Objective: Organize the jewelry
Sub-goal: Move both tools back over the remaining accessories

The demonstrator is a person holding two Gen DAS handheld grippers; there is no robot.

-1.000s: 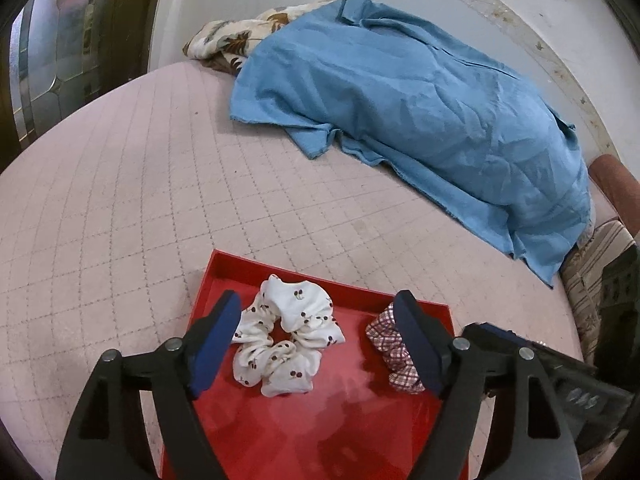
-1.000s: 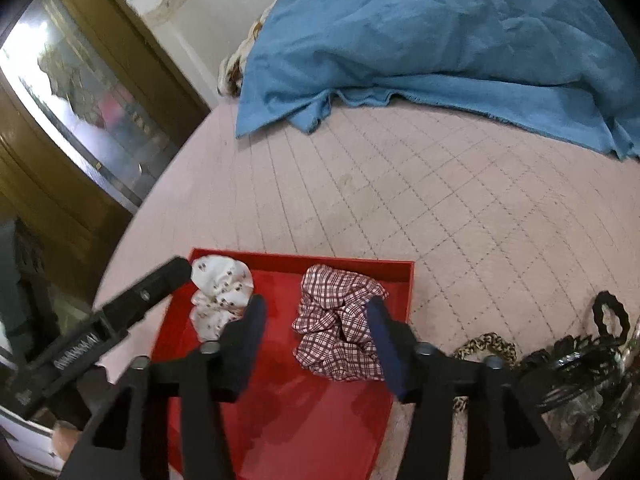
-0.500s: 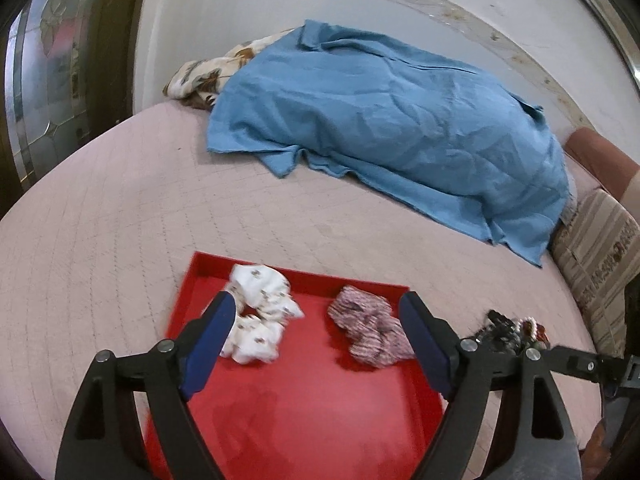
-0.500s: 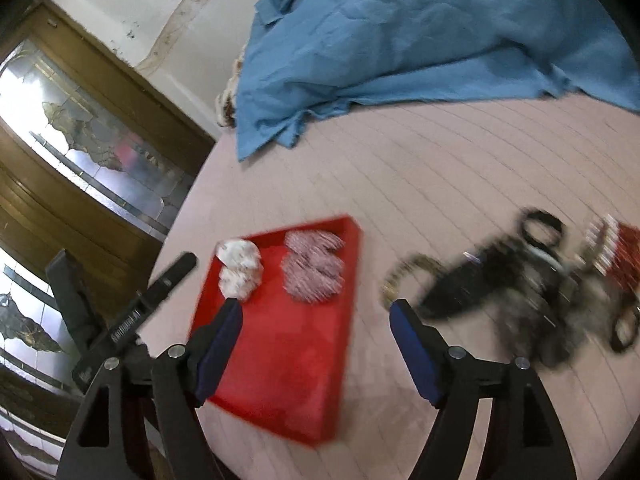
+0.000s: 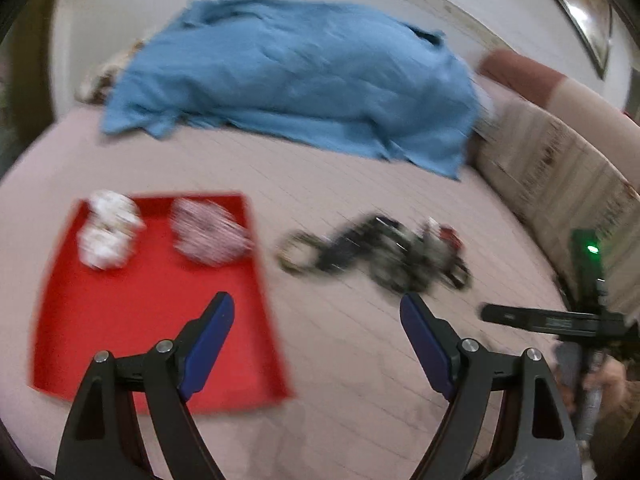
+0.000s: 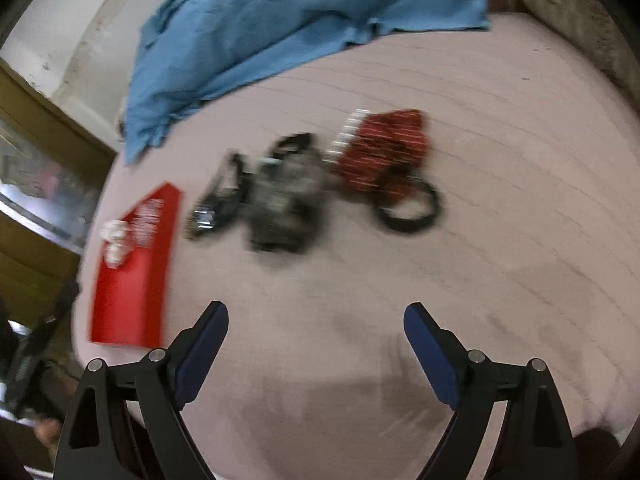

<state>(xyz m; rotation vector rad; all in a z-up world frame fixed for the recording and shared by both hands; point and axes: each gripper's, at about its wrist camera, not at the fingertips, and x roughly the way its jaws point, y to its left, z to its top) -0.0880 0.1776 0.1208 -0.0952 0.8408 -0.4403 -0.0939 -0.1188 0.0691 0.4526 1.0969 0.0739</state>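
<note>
A red tray (image 5: 132,320) lies on the pink quilted bed and holds a white cherry-print scrunchie (image 5: 106,232) and a red plaid scrunchie (image 5: 208,236). It also shows in the right wrist view (image 6: 128,296). To its right lies a blurred pile of dark hair accessories (image 5: 384,248), seen in the right wrist view (image 6: 280,192) with a red striped piece (image 6: 384,148) and a black ring (image 6: 408,208). My left gripper (image 5: 316,316) is open and empty, above the tray's right edge. My right gripper (image 6: 316,324) is open and empty, short of the pile.
A blue cloth (image 5: 292,76) is draped across the far side of the bed, over a patterned pillow (image 5: 96,84). A striped cushion (image 5: 560,168) lines the right edge. A wooden door (image 6: 40,152) stands at the left.
Both grippers have pulled back from the tray and swung right, toward the accessory pile. The views are motion-blurred. Both scrunchies stay in the tray.
</note>
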